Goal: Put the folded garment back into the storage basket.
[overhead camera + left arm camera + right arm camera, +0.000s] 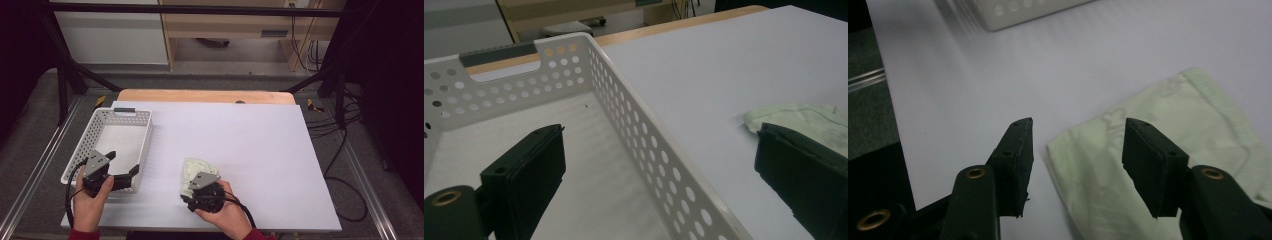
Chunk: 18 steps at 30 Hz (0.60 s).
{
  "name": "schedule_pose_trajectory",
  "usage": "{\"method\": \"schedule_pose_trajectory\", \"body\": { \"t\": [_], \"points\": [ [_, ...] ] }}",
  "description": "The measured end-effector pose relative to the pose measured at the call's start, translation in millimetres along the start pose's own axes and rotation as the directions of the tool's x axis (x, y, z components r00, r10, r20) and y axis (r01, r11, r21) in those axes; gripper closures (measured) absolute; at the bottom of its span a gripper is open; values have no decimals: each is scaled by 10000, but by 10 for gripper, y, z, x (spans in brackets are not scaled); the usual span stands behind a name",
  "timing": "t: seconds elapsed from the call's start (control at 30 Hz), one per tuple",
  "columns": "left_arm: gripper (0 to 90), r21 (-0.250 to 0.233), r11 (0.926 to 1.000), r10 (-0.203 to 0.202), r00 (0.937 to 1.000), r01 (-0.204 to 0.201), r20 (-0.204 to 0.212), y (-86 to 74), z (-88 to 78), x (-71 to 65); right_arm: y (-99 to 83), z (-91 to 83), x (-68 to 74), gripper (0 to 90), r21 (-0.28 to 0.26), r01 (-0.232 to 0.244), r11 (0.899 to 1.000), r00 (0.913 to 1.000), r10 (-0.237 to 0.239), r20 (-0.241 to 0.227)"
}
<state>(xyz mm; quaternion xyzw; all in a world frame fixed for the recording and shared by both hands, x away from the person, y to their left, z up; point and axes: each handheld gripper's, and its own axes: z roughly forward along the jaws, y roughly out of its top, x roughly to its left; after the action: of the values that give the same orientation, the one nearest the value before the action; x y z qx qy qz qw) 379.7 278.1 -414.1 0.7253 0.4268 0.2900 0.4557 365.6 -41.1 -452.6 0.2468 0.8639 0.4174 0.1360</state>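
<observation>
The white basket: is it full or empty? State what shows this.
Empty. The high view and the left gripper view show the white basket's bare floor, with nothing lying inside; the pale green cloth lies outside on the table.

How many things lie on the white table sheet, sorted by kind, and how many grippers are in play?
White perforated basket: 1
Pale green folded cloth: 1
Handheld grippers: 2, the left gripper and the right gripper
Total: 4
</observation>
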Motion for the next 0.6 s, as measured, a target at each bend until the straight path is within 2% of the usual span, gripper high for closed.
{"method": "schedule_pose_trajectory", "body": {
  "t": [0.1,0.27,0.4,0.47,0.6],
  "points": [
    [63,-7,10000,-58,9999,58,-141,-10,0,22,-13,-96,-70,311,-347,-286,9990,9994,294,208],
    [63,77,9999,120,9997,-118,-229,-3,-10,6,-87,-238,-236,155,-819,-714,9941,9960,754,475],
    [63,27,9999,154,9997,-154,-208,6,-12,-17,-165,-285,-332,129,-1043,-843,9910,9921,933,843],
    [62,69,9996,292,9996,-291,-45,15,0,-39,-195,-311,-367,111,-1009,-879,9910,9915,968,872],
    [61,64,9994,350,9993,-350,-86,33,3,-65,-256,-361,-425,87,-931,-878,9918,9917,959,860]
  ]
}}
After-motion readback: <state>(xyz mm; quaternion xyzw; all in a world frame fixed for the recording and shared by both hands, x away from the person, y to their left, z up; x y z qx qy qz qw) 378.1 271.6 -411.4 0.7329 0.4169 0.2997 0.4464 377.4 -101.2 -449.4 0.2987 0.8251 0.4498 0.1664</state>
